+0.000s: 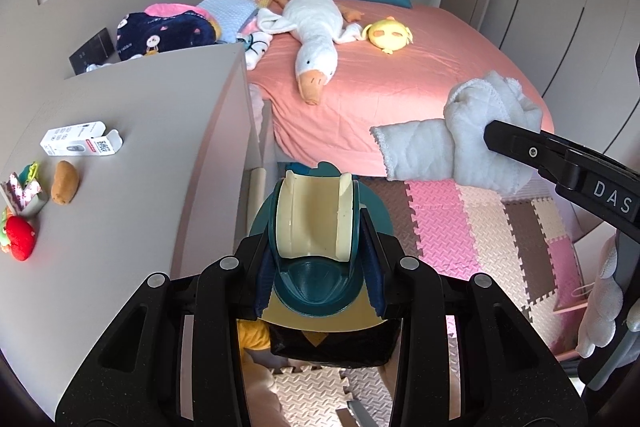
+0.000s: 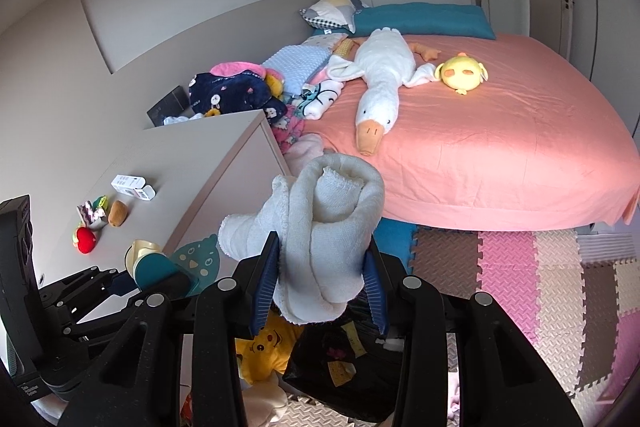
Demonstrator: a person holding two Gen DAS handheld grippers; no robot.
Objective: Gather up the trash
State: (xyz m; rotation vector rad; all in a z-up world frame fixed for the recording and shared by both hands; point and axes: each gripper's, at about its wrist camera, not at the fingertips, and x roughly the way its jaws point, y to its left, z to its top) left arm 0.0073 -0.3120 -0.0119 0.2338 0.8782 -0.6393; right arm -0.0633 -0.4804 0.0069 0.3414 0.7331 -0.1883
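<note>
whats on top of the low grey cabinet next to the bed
On the cabinet: a white box, brown plush, red plush and small toys. Its far end is hidden by bedding.

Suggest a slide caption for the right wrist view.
Right gripper clamps a bundled white fluffy cloth above a black plastic bag, facing a pink-sheeted bed.

Teal and cream dustpan (image 1: 314,227), held up off the floor between two blue fingers (image 1: 374,263), cream scoop pointing to the bed. White fluffy cloth (image 2: 324,227), all rolled and bunched, pinched between two other blue fingers (image 2: 266,279), one end sticking out sideways.
</note>
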